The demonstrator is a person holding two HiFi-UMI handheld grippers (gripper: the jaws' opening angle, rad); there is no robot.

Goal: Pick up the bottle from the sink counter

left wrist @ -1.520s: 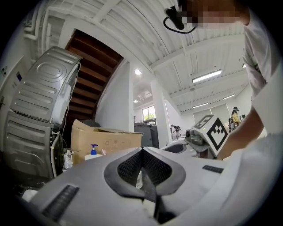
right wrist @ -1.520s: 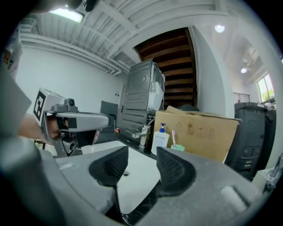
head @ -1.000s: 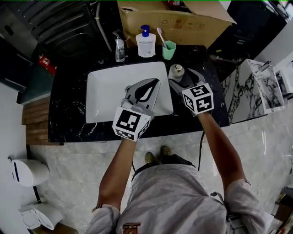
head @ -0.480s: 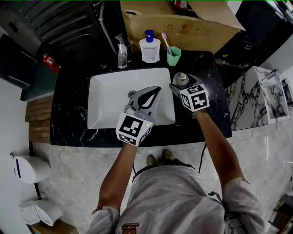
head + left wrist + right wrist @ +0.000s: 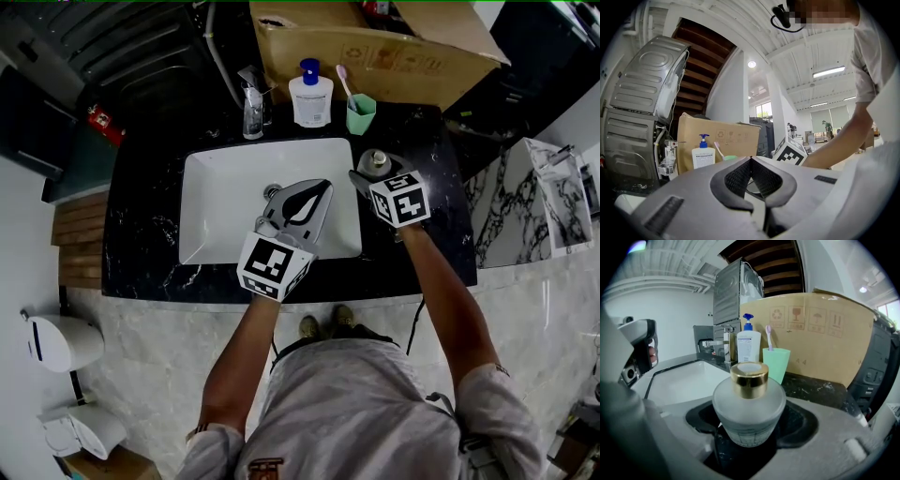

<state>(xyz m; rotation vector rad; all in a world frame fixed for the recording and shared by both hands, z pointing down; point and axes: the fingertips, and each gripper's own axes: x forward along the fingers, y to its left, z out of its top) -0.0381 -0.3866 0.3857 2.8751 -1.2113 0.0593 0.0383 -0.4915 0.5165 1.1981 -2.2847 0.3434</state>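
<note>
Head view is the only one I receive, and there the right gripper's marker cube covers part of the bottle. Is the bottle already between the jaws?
Observer: Yes. In the right gripper view the bottle stands on the counter between the jaws of the right gripper. They are closing, and I see no firm press yet.
Operator: What does it look like up close?
Observer: A round frosted body with a gold cap.
Operator: And the left gripper?
Observer: The left gripper has its jaws together, with nothing between them.
</note>
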